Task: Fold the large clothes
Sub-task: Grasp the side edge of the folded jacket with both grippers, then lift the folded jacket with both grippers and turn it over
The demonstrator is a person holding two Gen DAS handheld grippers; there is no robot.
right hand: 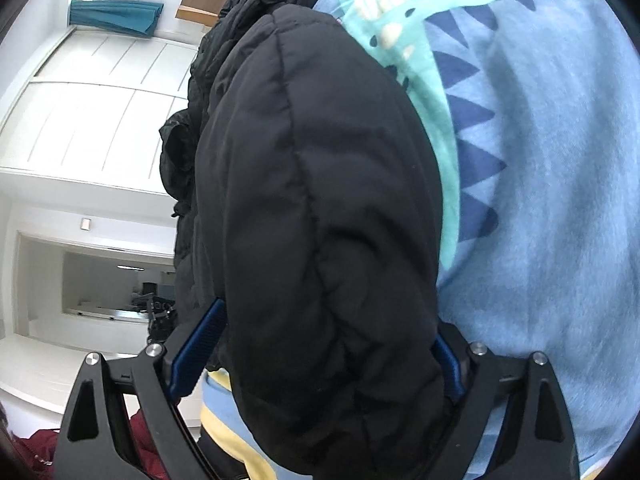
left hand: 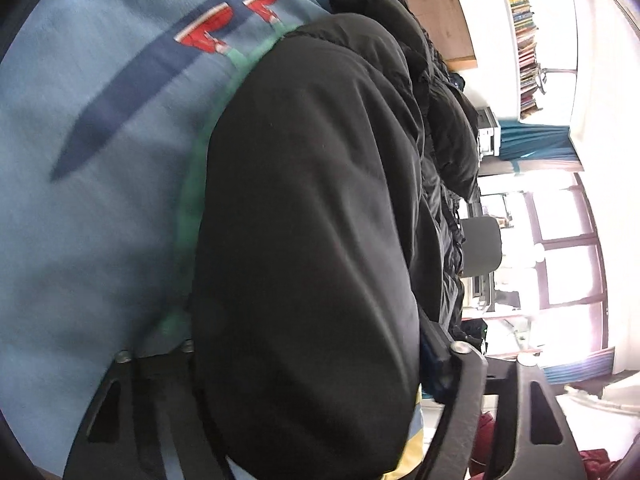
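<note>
Left gripper (left hand: 304, 364): clamped across a thick black roll of the puffer jacket (left hand: 312, 208), fingers at 5 and 7 o'clock of the left wrist view, padding bulging out between them.
Right gripper (right hand: 320, 356): closed around another bulge of the same jacket, blue pads (right hand: 198, 344) pressed into the quilting at 7 and 5 o'clock — grasping, not hovering.
Jacket: bunched and rolled, running away from both cameras toward 12 o'clock, lying on the blue blanket (left hand: 92, 200); hood or collar crumpled at the far end.
Blanket: pale blue fleece with navy stripe, red shapes and a green band (left hand: 192, 200) in the left view; teal dinosaur print (right hand: 436, 128) with navy spikes in the right view, 1 to 3 o'clock.
Step in hand, judged: carrying one thick edge over for a fold. Best done with both grips level, lifted together, laid flat — no twisting of the roll, air pressed out after landing.
Risk, judged: slippery padded cloth sliding out of the pads; bulk springing back open.
Surroundings: bookshelf (left hand: 524, 32) and bright windows (left hand: 568, 240) at 2 to 3 o'clock in the left view; white cupboard doors (right hand: 92, 112) at 9 o'clock in the right view; dark red cloth (right hand: 40, 448) at 7 o'clock.
In the way: nothing seen on the blanket beside the jacket, though the jacket hides much of it.
</note>
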